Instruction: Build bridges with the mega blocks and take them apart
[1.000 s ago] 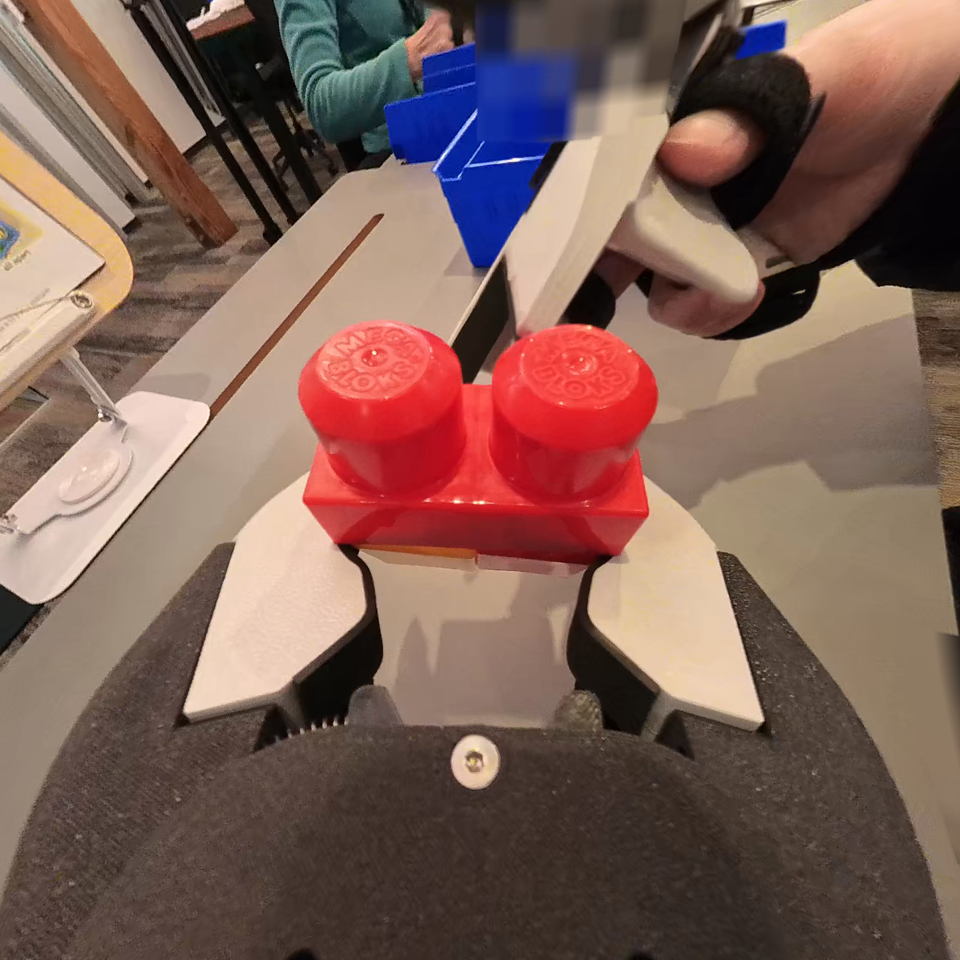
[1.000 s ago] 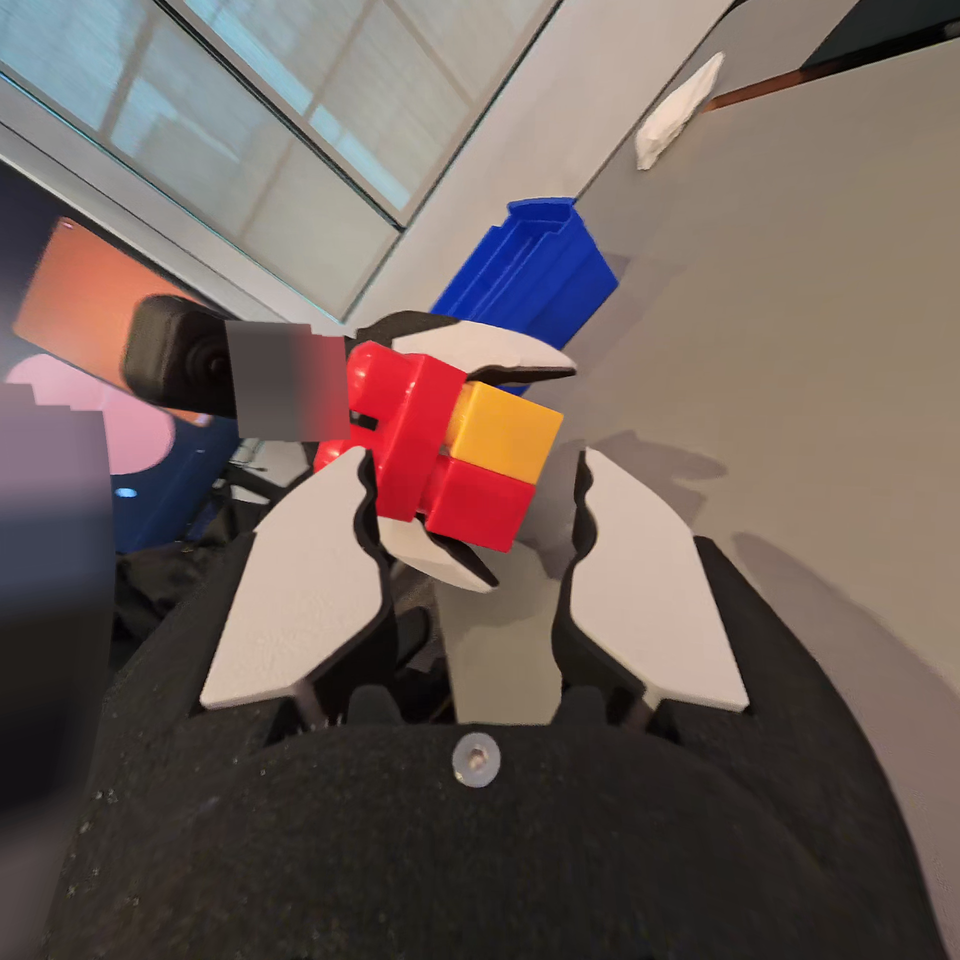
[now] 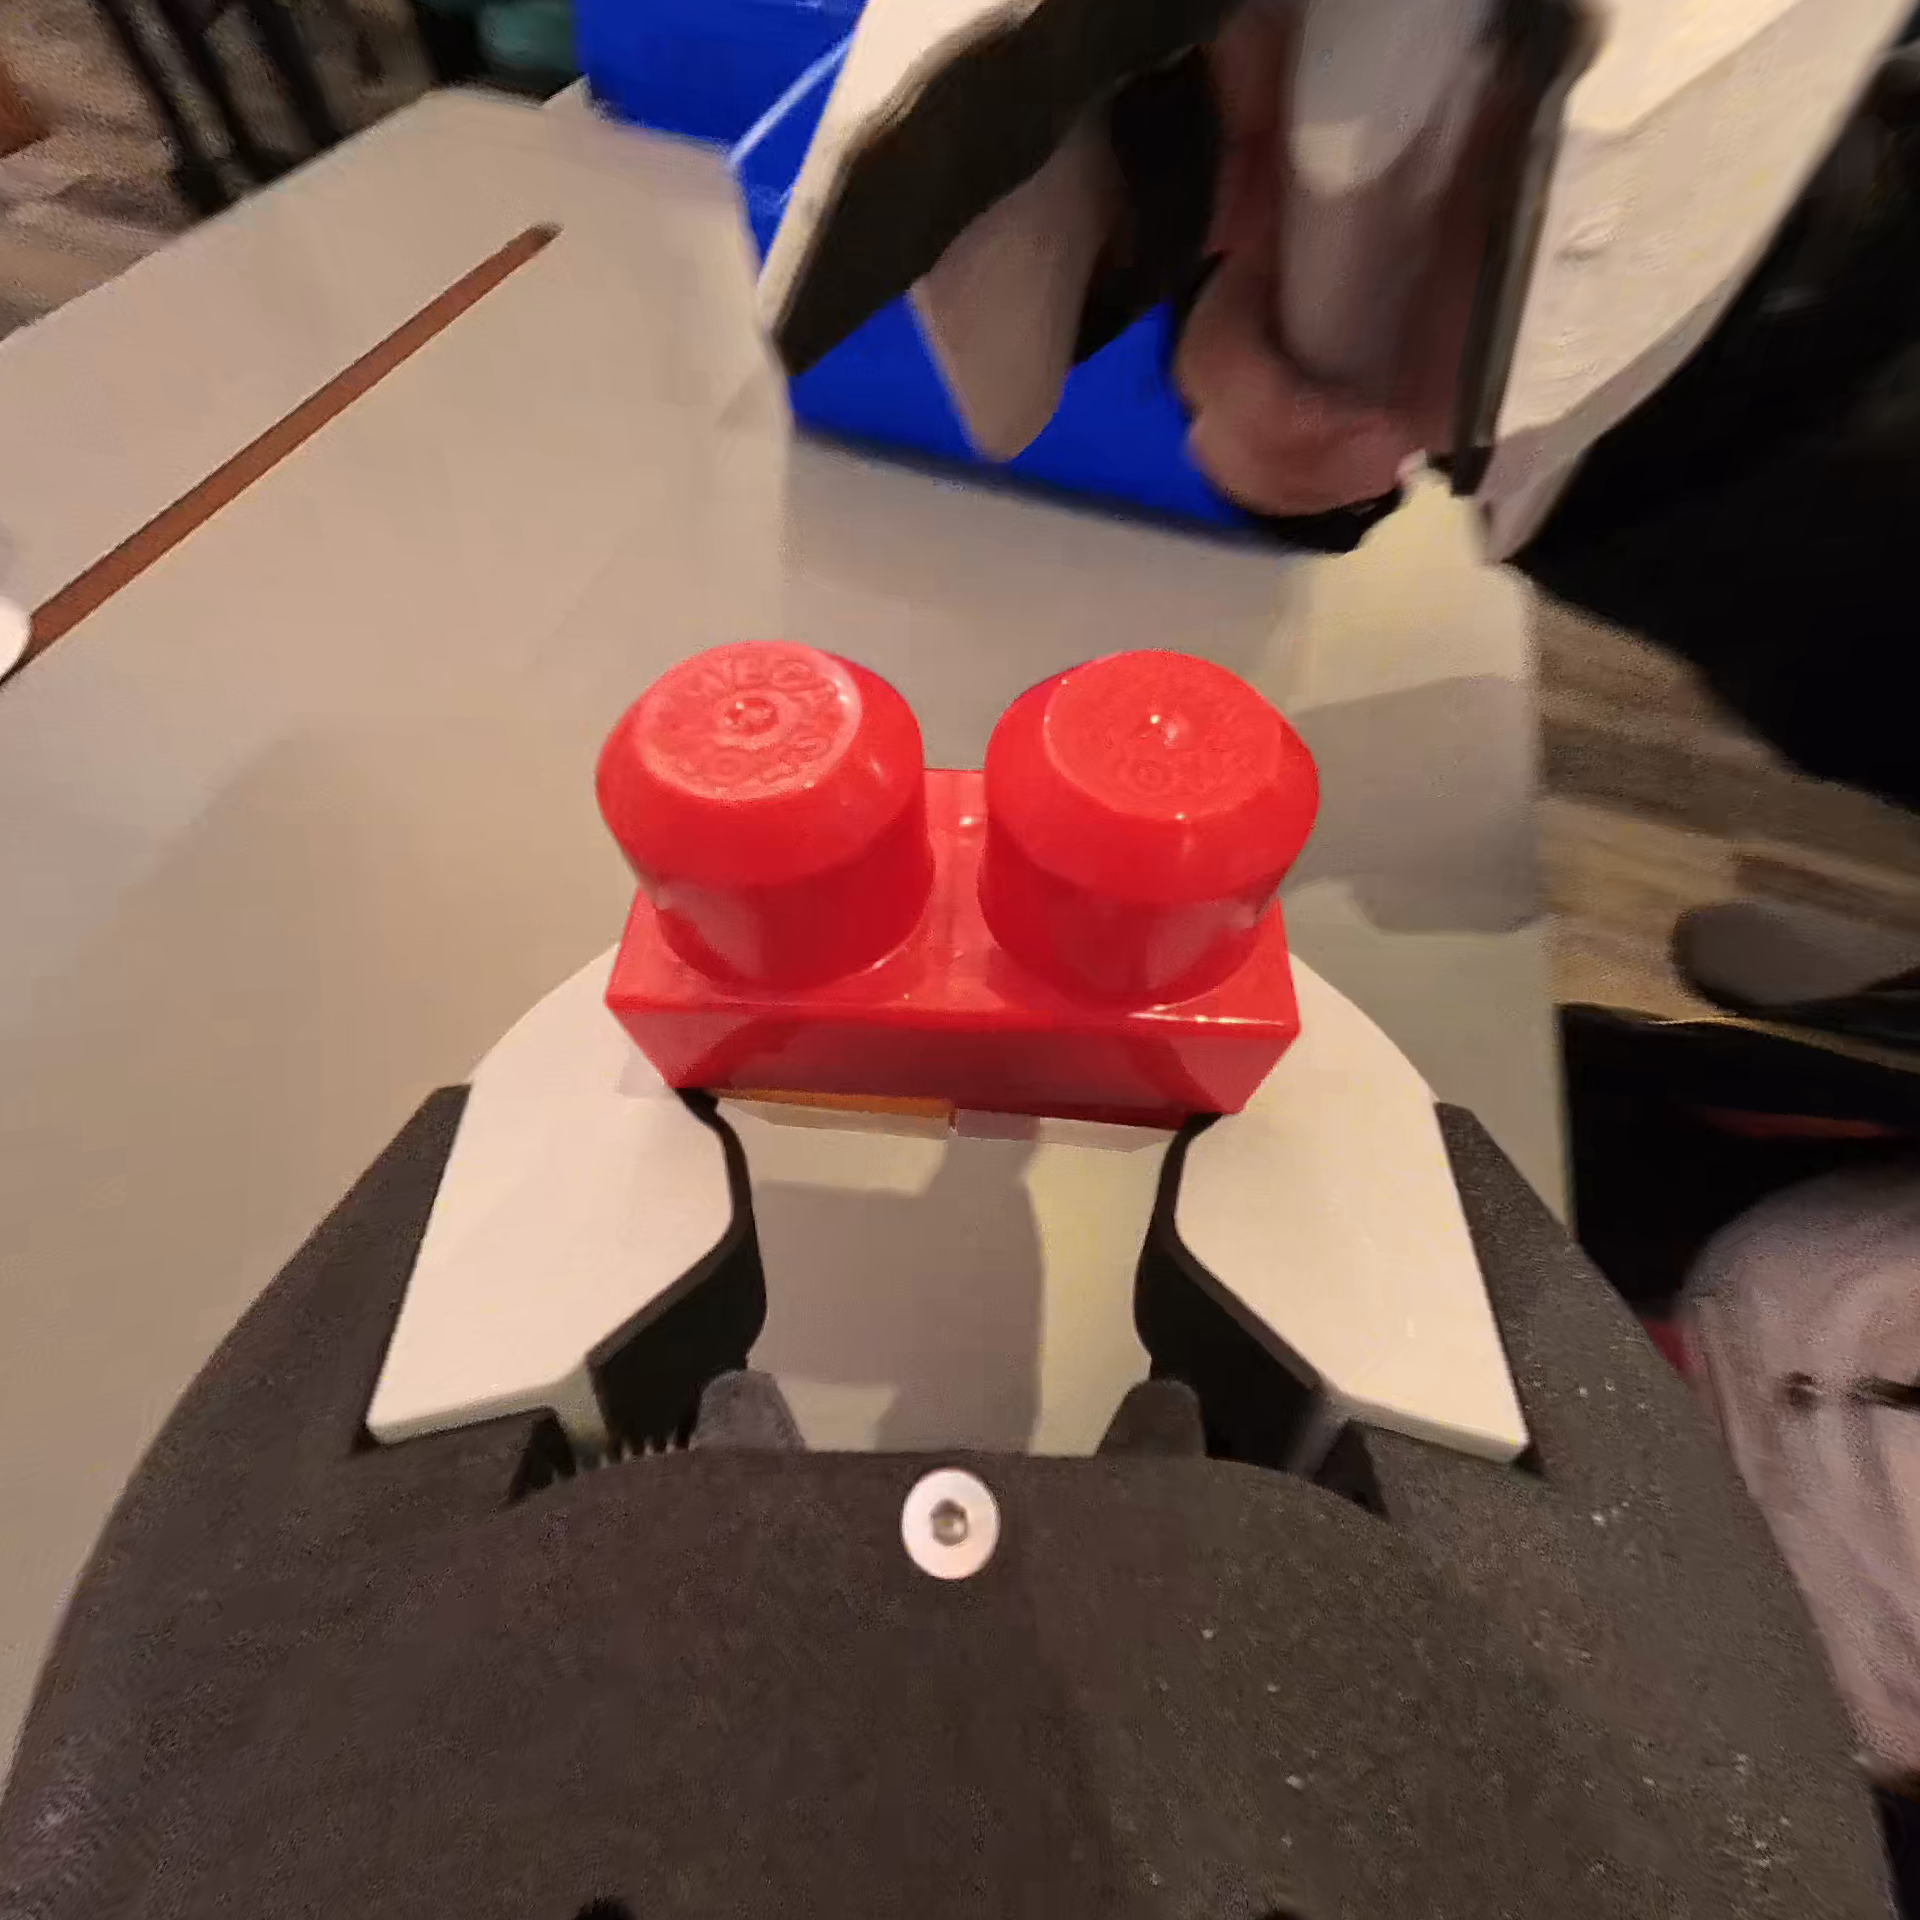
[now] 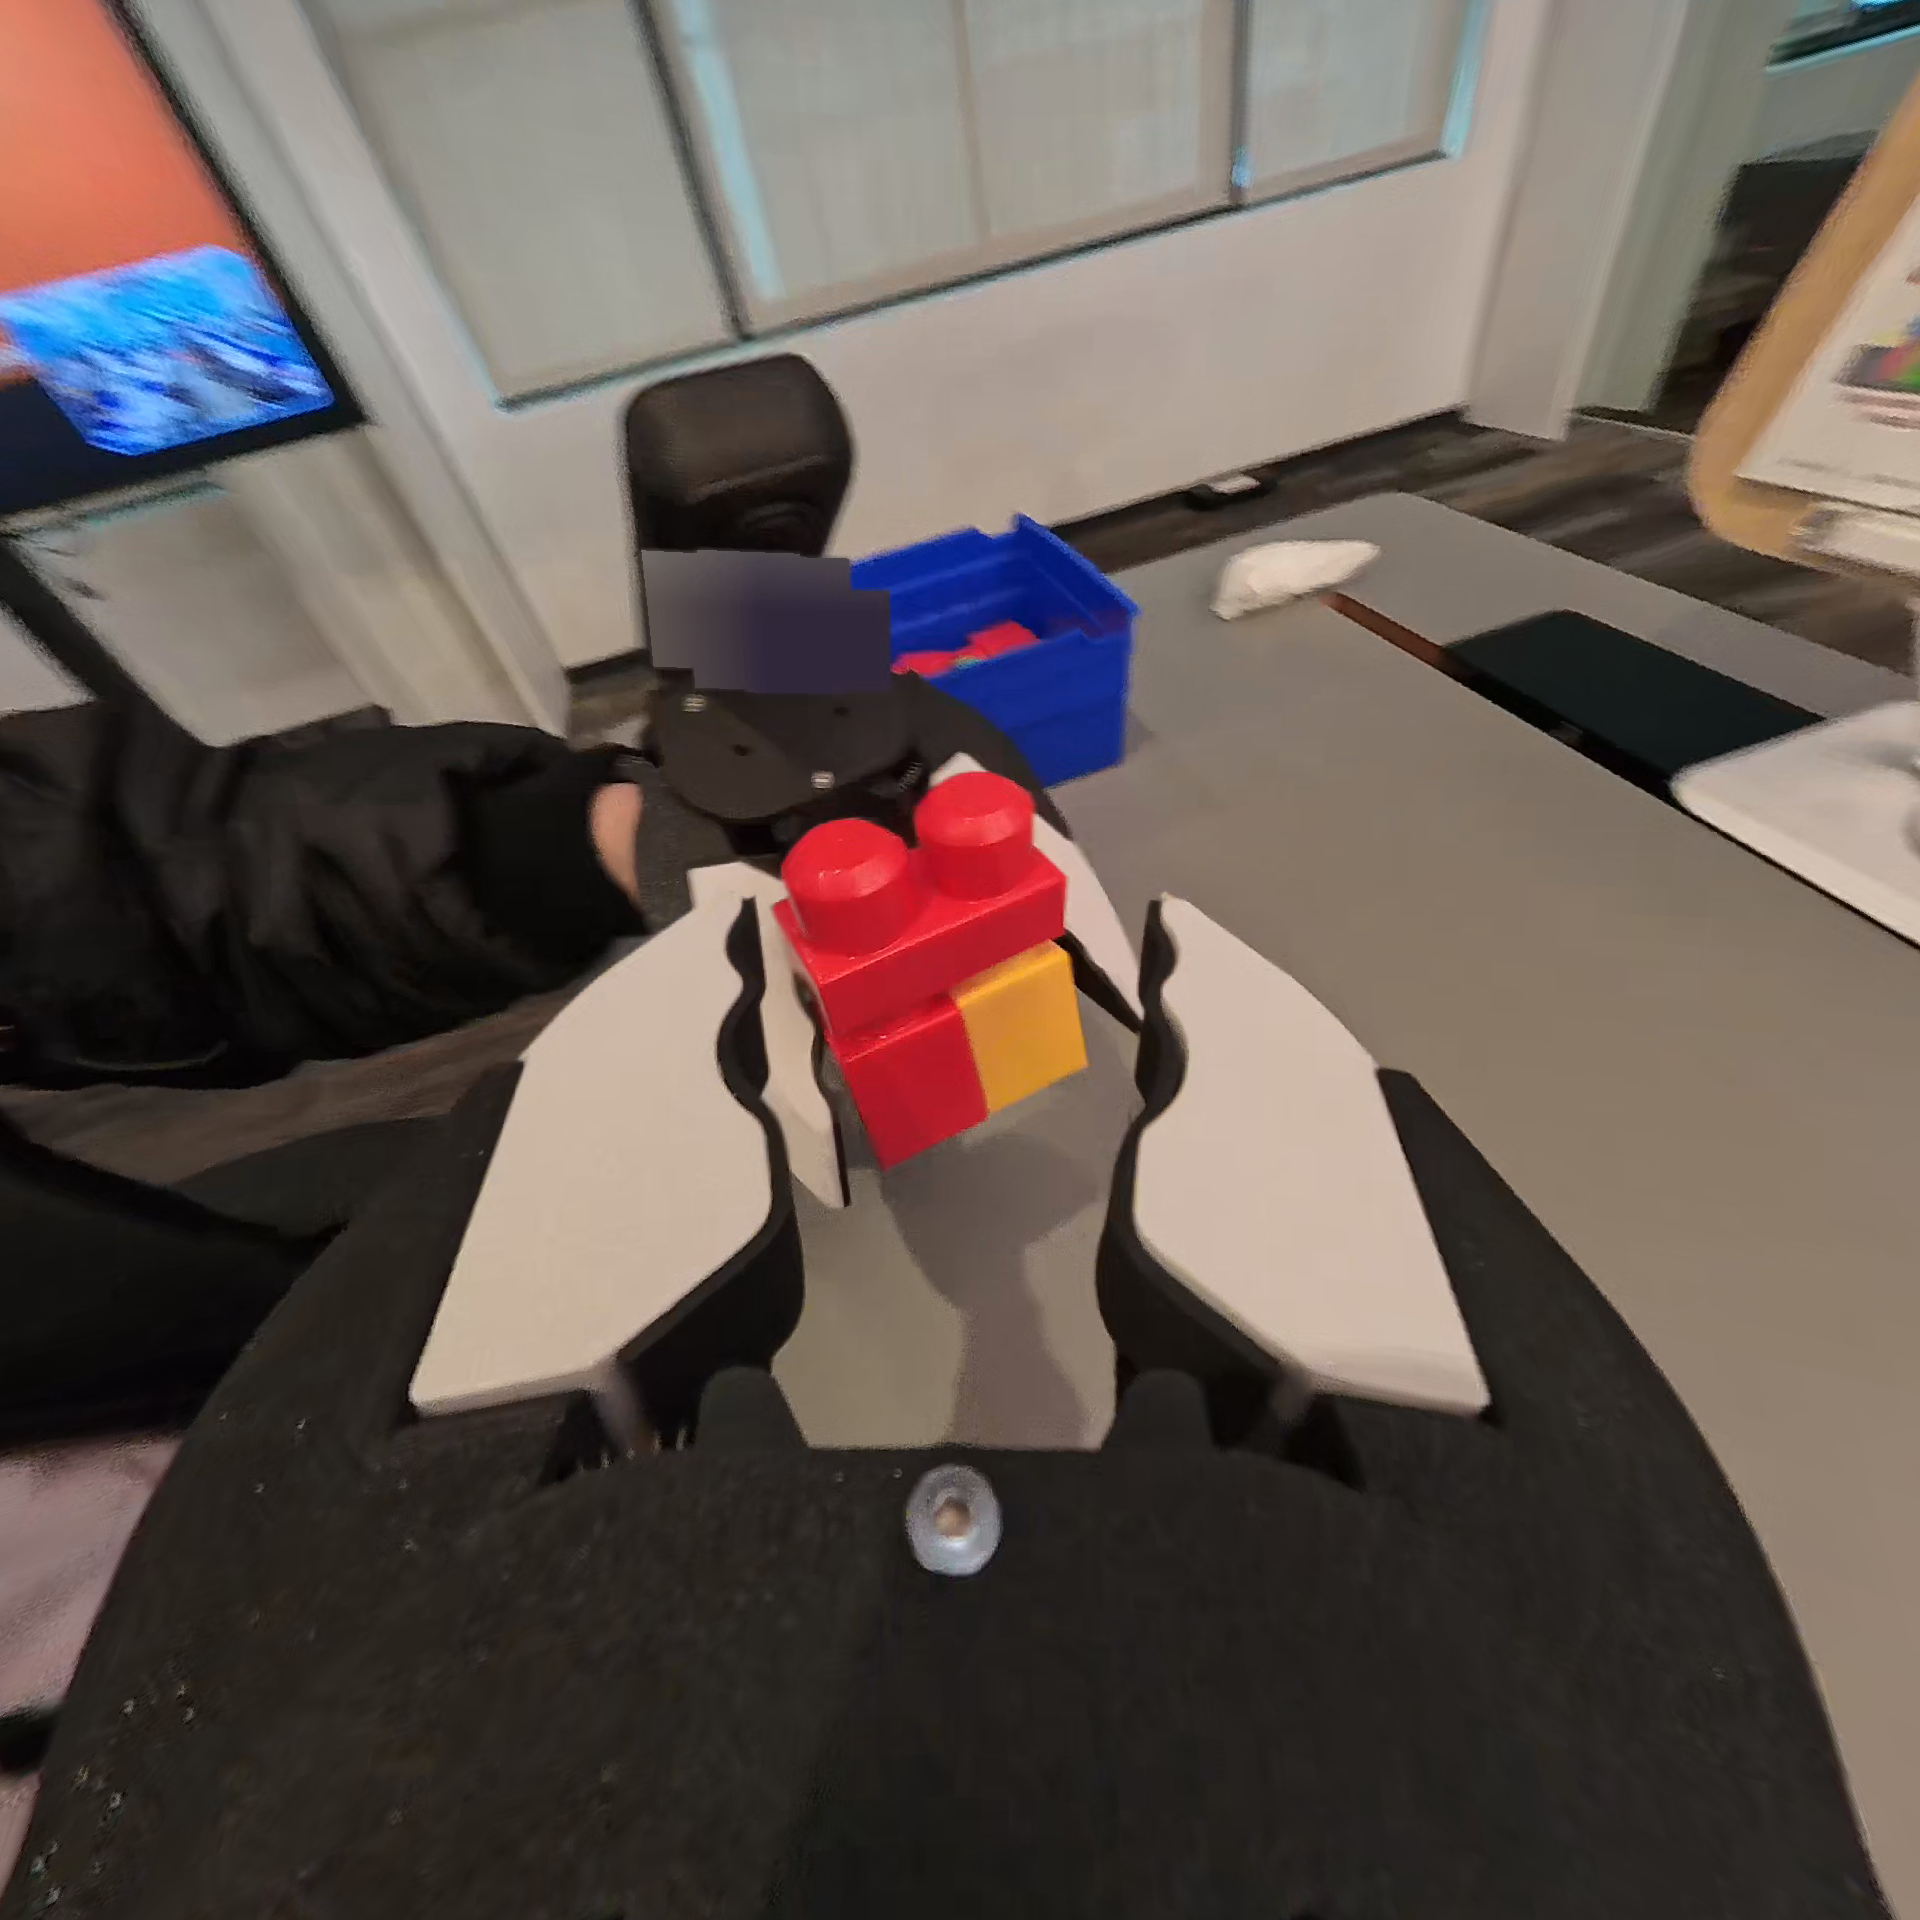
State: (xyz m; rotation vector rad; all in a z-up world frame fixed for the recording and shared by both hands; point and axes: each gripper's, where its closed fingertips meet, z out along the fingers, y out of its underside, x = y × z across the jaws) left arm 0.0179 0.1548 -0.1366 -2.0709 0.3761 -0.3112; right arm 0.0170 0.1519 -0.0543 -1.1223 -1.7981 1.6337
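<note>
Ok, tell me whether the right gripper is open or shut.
Open. The right gripper has its grey fingers spread apart, touching nothing; the red and yellow plastic block stack sits beyond them, clamped by the left gripper.

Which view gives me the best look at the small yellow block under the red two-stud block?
The right wrist view: the yellow block shows two full faces beside a red block. The left wrist view shows only an orange-yellow sliver beneath the red two-stud block.

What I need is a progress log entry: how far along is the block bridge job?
Done: one small bridge is built, a red two-stud block sitting across a red block and a yellow block. In hand: the left gripper clamps it above the table; the right gripper is open around it. Left: pulling it apart; the blue bin holds more blocks.
</note>
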